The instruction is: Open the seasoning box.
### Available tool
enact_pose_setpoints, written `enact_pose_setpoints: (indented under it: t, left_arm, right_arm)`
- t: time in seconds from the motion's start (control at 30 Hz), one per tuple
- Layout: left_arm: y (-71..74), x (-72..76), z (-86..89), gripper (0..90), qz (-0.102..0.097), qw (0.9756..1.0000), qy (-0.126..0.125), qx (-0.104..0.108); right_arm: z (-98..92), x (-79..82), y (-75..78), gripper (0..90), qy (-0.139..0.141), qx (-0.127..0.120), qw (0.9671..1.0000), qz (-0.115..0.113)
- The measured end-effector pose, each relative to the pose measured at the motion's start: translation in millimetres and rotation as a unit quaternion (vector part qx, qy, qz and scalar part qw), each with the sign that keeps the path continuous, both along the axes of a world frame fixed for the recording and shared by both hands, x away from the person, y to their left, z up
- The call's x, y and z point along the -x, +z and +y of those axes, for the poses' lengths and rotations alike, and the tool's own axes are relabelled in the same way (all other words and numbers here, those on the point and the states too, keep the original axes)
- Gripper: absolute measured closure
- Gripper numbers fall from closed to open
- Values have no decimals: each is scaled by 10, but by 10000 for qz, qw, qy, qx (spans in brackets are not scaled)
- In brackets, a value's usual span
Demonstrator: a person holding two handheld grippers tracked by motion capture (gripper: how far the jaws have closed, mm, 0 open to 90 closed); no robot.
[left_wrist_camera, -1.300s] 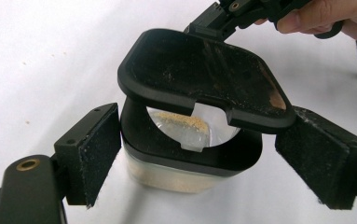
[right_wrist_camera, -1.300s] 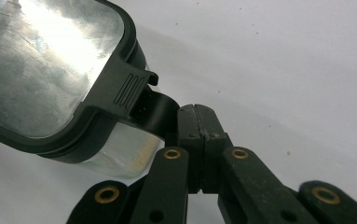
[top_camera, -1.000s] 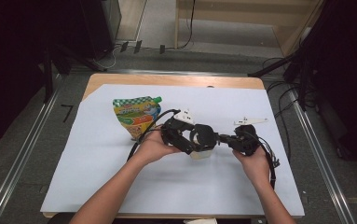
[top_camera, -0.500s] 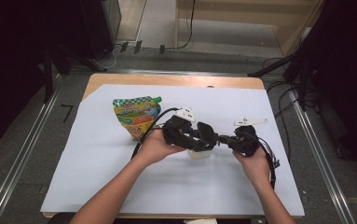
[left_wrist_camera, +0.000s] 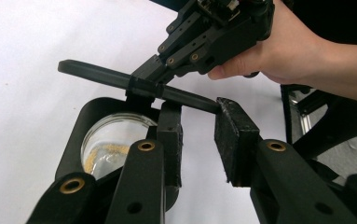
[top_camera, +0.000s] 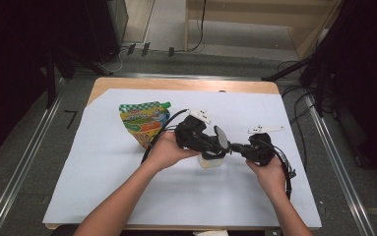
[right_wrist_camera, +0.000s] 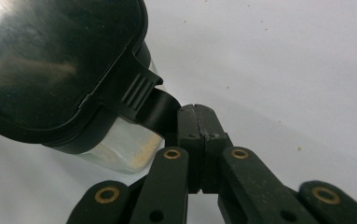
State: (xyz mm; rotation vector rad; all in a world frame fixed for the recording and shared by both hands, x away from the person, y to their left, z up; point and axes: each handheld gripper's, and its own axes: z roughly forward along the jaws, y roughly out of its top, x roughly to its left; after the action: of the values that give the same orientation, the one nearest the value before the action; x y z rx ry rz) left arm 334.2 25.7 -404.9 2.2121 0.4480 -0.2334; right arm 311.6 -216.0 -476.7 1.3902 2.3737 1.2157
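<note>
A small clear jar (top_camera: 210, 161) with a black collar (left_wrist_camera: 76, 140) stands mid-table, some yellowish crumbs on its bottom. Its black flip lid (right_wrist_camera: 50, 60) is swung up. My right gripper (right_wrist_camera: 197, 116) is shut on the lid's ribbed tab (right_wrist_camera: 141, 91); it comes in from the right (top_camera: 238, 147). My left gripper (left_wrist_camera: 199, 135) reaches over the jar from the left (top_camera: 215, 142). Its jaws have just been closing and still stand apart. One pad (left_wrist_camera: 170, 140) is at the collar's rim, and the lid's edge (left_wrist_camera: 120, 79) ends by the other pad (left_wrist_camera: 234, 135).
A colourful spouted pouch (top_camera: 144, 123) lies behind and to the left of the jar on the white sheet (top_camera: 102, 187). The left gripper's cable (top_camera: 164, 129) loops across the pouch. Both forearms enter from the near edge. Metal rails run along both table sides.
The left gripper's jaws have drawn closer together over the jar. The right gripper has kept still with the lid's tab in it.
</note>
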Motion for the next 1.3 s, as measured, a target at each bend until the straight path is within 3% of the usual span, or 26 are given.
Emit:
enact_pose_setpoints:
  t: [0.37, 0.63, 0.8, 1.0, 1.3]
  left_arm:
    - [46, -50, -158, 737, 166, 9998, -128, 12]
    - [88, -67, -315, 717, 37, 9996, -208, -191]
    - [68, -105, -369, 712, 131, 9995, -260, -157]
    - [62, -104, -355, 676, 116, 9995, -213, -202]
    - [117, -88, -82, 575, 249, 9994, 156, -208]
  right_arm:
    - [2, 16, -2, 900, 3, -13, 10000, -1]
    - [6, 22, -1, 900, -13, -7, 10000, 0]
    - [6, 24, -7, 900, -21, -27, 10000, -6]
    - [4, 29, -6, 900, -3, -14, 10000, -58]
    - [-67, 157, 66, 806, 26, -206, 9996, -187]
